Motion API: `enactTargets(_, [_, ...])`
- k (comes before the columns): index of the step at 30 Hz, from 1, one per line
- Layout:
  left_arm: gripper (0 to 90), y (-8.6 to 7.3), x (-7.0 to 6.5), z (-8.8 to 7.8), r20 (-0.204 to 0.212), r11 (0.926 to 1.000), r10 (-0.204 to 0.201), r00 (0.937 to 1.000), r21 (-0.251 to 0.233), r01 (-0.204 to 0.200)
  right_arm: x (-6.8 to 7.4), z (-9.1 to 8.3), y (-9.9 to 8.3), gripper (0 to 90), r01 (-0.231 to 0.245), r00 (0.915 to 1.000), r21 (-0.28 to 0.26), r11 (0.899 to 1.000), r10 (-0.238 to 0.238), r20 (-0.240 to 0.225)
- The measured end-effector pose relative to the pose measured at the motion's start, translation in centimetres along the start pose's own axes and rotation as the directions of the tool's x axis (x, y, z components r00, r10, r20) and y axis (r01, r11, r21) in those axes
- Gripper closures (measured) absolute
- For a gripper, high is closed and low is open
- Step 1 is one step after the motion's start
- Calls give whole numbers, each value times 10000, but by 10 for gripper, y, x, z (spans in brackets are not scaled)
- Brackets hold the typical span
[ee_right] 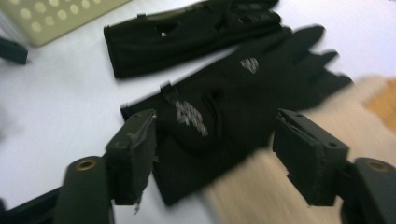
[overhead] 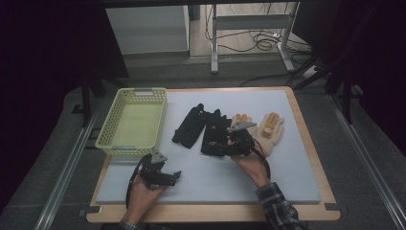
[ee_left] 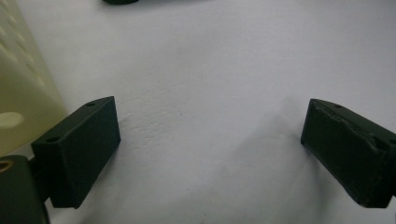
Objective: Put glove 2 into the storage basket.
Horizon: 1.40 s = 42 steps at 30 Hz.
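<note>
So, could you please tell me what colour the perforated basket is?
Pale yellow-green basket, seen best in the high view.

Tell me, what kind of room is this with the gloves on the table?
Probably a lab or workshop set up for recording. A white foam mat on a wooden board serves as a work surface, dark curtains hang at the sides, and loose black cables trail on the floor beside a metal-legged desk.

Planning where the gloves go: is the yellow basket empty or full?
Empty. In the high view the yellow basket shows a bare floor; both black gloves lie on the mat outside.
</note>
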<state>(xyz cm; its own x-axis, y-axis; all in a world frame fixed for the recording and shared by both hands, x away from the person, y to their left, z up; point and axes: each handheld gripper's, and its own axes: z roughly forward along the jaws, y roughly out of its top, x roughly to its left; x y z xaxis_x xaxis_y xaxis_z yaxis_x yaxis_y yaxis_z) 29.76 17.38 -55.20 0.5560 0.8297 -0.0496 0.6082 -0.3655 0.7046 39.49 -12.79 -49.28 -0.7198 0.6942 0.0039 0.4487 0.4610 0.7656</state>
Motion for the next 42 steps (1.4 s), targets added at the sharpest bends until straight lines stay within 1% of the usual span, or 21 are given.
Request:
enactTargets(7, [51, 0, 0, 0, -6, 10000, 12, 10000, 12, -12, 8, 32, 26, 434, 106, 9997, 144, 9998, -103, -205])
enactTargets(9, [50, 0, 0, 0, -3, 10000, 10, 10000, 11, -10, 9, 42, 33, 444, 116, 9996, 223, 9997, -110, -252])
enactTargets(10, [51, 0, 0, 0, -3, 10000, 10, 10000, 11, -10, 9, 42, 33, 444, 116, 9996, 223, 9997, -110, -252])
enactTargets(11, [51, 0, 0, 0, -2, 10000, 9, 10000, 11, -9, 10, 50, 38, 445, 150, 9995, 286, 9995, -142, -272])
enactTargets(13, [51, 0, 0, 0, 2, 10000, 7, 10000, 6, -7, 10, 57, 43, 444, 151, 9995, 336, 9993, -141, -294])
enactTargets(15, [51, 0, 0, 0, -1, 10000, 3, 10000, 6, -3, 11, 67, 50, 424, 156, 9995, 339, 9993, -147, -292])
enactTargets(19, [50, 0, 0, 0, 8, 10000, -3, 10000, 1, 3, 12, 86, 62, 326, 17, 9996, 454, 9990, -4, -297])
enactTargets(22, [50, 0, 0, 0, 19, 10000, -6, 10000, -1, 7, 14, 100, 68, 255, 63, 9999, 599, 9982, -56, -127])
enactTargets(23, [50, 0, 0, 0, 19, 10000, -9, 10000, -4, 9, 14, 108, 70, 229, 129, 9999, 705, 9974, -131, 28])
enactTargets(27, [50, 0, 0, 0, 17, 10000, -2, 10000, 0, 2, 14, 125, 72, 201, 190, 9993, 1029, 9945, -221, 290])
enactTargets(28, [50, 0, 0, 0, 17, 10000, -7, 10000, -2, 7, 14, 128, 72, 201, 275, 9987, 1139, 9931, -322, 392])
enactTargets(29, [50, 0, 0, 0, 18, 10000, -7, 10000, -2, 7, 14, 136, 72, 201, 476, 9970, 1467, 9880, -559, 533])
enactTargets(30, [50, 0, 0, 0, 14, 10000, -3, 10000, -2, 3, 14, 139, 71, 204, 443, 9972, 1579, 9865, -533, 532])
enactTargets(33, [50, 0, 0, 0, 13, 10000, 1, 10000, -1, -1, 12, 139, 71, 376, 21, 10000, 1630, 9866, -32, 64])
enactTargets(34, [50, 0, 0, 0, 12, 10000, 4, 10000, 1, -4, 13, 138, 71, 430, 119, 9999, 1623, 9867, -138, 103])
enactTargets(35, [50, 0, 0, 0, 11, 10000, 2, 10000, -1, -2, 14, 137, 71, 518, 131, 9999, 1639, 9864, -146, 79])
enactTargets(38, [50, 0, 0, 0, 13, 10000, 3, 10000, 3, -3, 16, 135, 72, 693, 50, 9999, 1732, 9849, -71, 118])
enactTargets(39, [50, 0, 0, 0, 10, 10000, -23, 10000, -19, 23, 16, 134, 71, 736, 2, 10000, 1688, 9857, -18, 88])
enactTargets(40, [51, 0, 0, 0, 10, 10000, -23, 10000, -19, 23, 16, 134, 71, 736, 2, 10000, 1688, 9857, -18, 88])
enactTargets(41, [51, 0, 0, 0, 11, 10000, -20, 10000, -16, 20, 14, 132, 70, 767, -64, 10000, 1613, 9869, 60, 25])
enactTargets(42, [51, 0, 0, 0, 18, 10000, -30, 10000, -19, 30, 13, 131, 70, 772, -94, 9999, 1640, 9864, 104, -55])
